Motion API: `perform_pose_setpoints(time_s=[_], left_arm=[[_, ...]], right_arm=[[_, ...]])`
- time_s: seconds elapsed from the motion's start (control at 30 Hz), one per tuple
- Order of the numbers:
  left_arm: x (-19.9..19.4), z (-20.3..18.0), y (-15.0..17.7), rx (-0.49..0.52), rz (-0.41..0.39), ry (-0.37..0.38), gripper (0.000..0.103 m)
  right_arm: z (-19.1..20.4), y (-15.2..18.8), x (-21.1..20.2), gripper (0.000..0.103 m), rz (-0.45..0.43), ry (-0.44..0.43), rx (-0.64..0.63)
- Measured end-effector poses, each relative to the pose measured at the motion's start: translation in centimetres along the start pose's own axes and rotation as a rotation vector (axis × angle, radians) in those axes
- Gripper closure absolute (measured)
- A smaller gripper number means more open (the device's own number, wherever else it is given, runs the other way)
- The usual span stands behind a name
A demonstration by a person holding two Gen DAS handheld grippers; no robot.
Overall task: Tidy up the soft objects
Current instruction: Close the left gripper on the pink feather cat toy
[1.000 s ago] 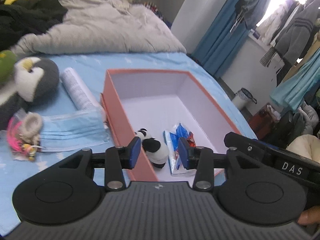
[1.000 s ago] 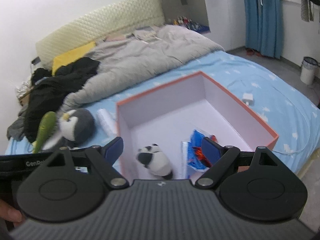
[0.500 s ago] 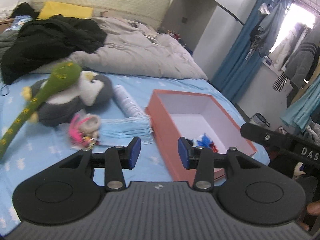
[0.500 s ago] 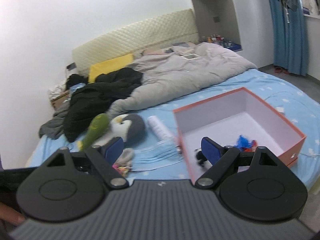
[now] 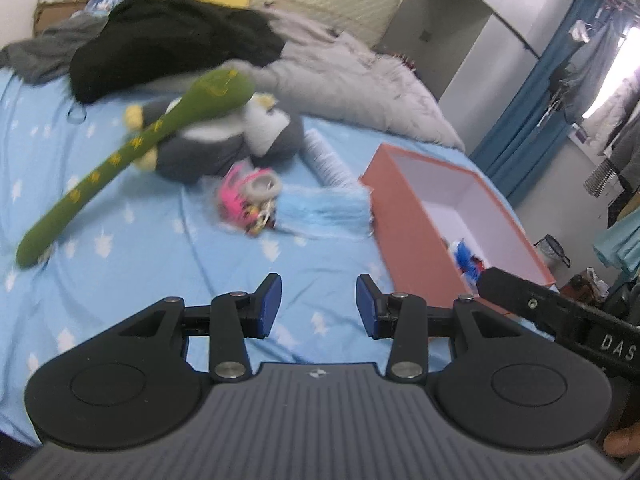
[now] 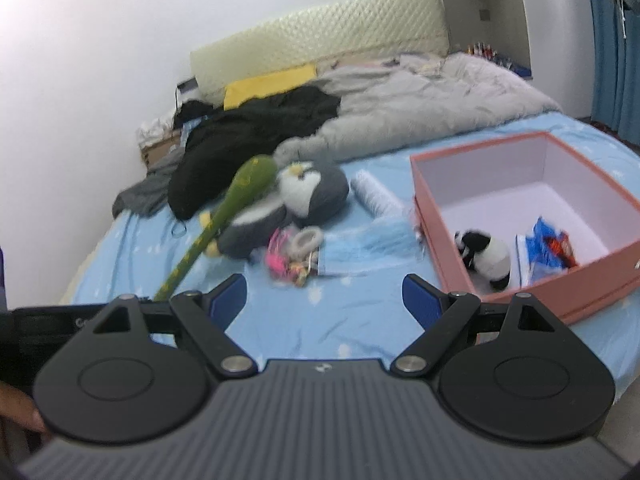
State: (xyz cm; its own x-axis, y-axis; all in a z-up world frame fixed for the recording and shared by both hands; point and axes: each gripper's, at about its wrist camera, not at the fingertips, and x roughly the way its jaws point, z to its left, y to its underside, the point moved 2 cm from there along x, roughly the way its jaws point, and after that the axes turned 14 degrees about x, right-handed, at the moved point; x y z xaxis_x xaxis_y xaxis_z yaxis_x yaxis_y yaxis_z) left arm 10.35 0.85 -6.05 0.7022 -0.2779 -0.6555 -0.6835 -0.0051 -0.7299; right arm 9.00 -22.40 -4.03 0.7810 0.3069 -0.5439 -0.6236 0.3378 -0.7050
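An open salmon-pink box [image 6: 436,232] [image 5: 416,232] stands on the blue bed sheet at the right. A small panda plush [image 6: 486,255] and a blue packet [image 6: 546,246] lie inside it. Left of the box lie a blue face mask pack [image 5: 324,210] [image 6: 366,244], a pink and grey fuzzy toy [image 5: 250,196] [image 6: 294,250], a grey penguin plush [image 5: 232,140] [image 6: 304,196] and a long green snake plush [image 5: 132,148] [image 6: 228,208]. My left gripper [image 5: 318,306] is open and empty above bare sheet. My right gripper [image 6: 324,300] is open wide and empty.
A white roll [image 5: 324,156] [image 6: 374,194] lies between the penguin and the box. A grey duvet [image 6: 420,112] and black clothes [image 5: 172,44] cover the far part of the bed. Blue curtains [image 5: 532,96] and hanging clothes stand to the right.
Both grippers have drawn back from over the box and swung left, so the plush toys and mask pack now fill the middle of both views. The panda plush stays in the box.
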Motion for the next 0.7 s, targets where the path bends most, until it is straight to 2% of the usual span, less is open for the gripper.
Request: perform_pose_setpoints(time_s=[0.13, 0.33, 0.53, 0.7], left_arm=[[2.3, 1.4, 0.7, -0.036, 0.037, -0.005, 0.056], [7.7, 4.0, -0.3, -0.077, 0.087, -0.023, 0.056], [14.0, 7.4, -1.5, -0.153, 0.099, -0.026, 0.056], [19.7, 11.1, -2.4, -0.286, 0.065, 0.009, 0.056]], right_arm=[[-0.1, 1.0, 1.8, 0.016, 0.034, 0.011, -0.01], [-0.2, 1.1, 6.2, 0.017, 0.078, 0.02, -0.051], [-0.5, 0.8, 13.2, 0.019, 0.143, 0.033, -0.127], [-0.9, 0.3, 19.8, 0.025, 0.178, 0.067, -0.192]])
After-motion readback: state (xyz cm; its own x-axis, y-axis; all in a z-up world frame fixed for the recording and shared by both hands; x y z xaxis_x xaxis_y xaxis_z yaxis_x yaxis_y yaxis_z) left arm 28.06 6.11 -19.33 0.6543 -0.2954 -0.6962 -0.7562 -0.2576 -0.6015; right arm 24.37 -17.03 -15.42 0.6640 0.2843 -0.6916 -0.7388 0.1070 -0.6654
